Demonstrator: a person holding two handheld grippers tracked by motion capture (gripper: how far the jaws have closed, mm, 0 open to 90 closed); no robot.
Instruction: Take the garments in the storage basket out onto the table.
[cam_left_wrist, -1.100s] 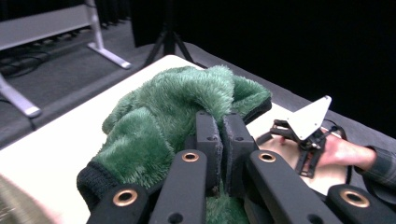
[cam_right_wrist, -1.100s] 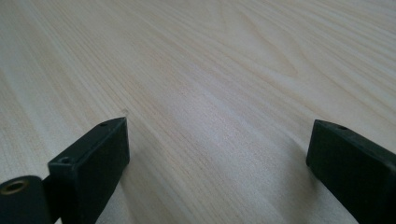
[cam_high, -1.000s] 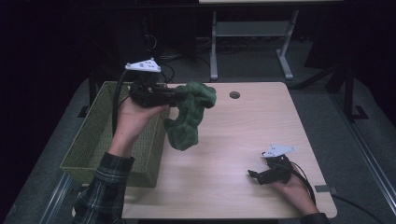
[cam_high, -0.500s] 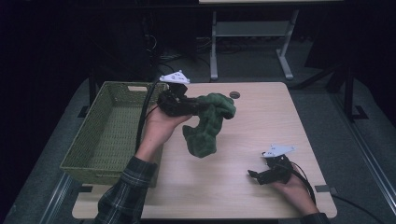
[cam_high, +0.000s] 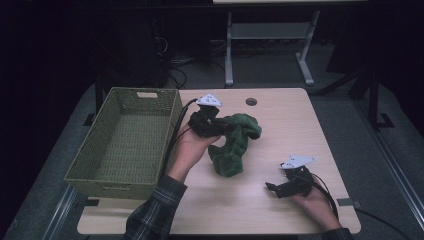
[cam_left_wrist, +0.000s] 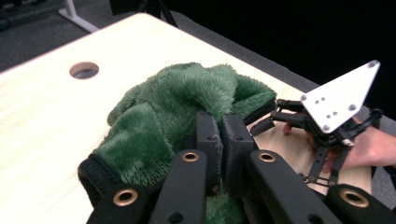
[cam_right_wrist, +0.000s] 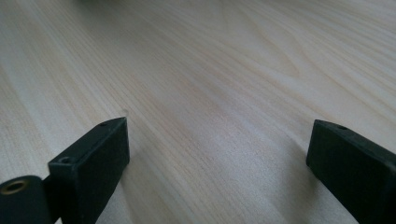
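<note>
Hanging from the left gripper (cam_high: 216, 131), a green fleecy cloth (cam_high: 232, 145) droops toward the tabletop (cam_high: 280, 115); its lower end seems to touch or nearly touch the wood in the high view, contact hard to confirm. Left gripper view: the two black jaws stand pressed close together, a fold of the cloth (cam_left_wrist: 182, 107) pinched between them, more pile bunched over and beside them. Grip is near one end of the cloth, so its long axis runs from the jaws down and toward the person, curling a little to the right. Wicker basket (cam_high: 125, 135) sits just to the left of that hand, touching or almost touching the wrist side, nothing visible inside it. Right gripper (cam_high: 280, 187) rests low on the tabletop near the front right corner, jaws spread wide with bare wood between them and nothing held, as the right gripper view shows (cam_right_wrist: 217, 154); the left gripper view also picks it out beyond the cloth (cam_left_wrist: 280, 119). Key relation: the free lower end of the cloth lies between the two hands, to the left of and beyond the right gripper, near but apart from it. Judgement: if the cloth is to be spread or folded, the right hand is the one placed to reach up-left for that loose end; a careless reach could catch the bulk rather than an edge.
</note>
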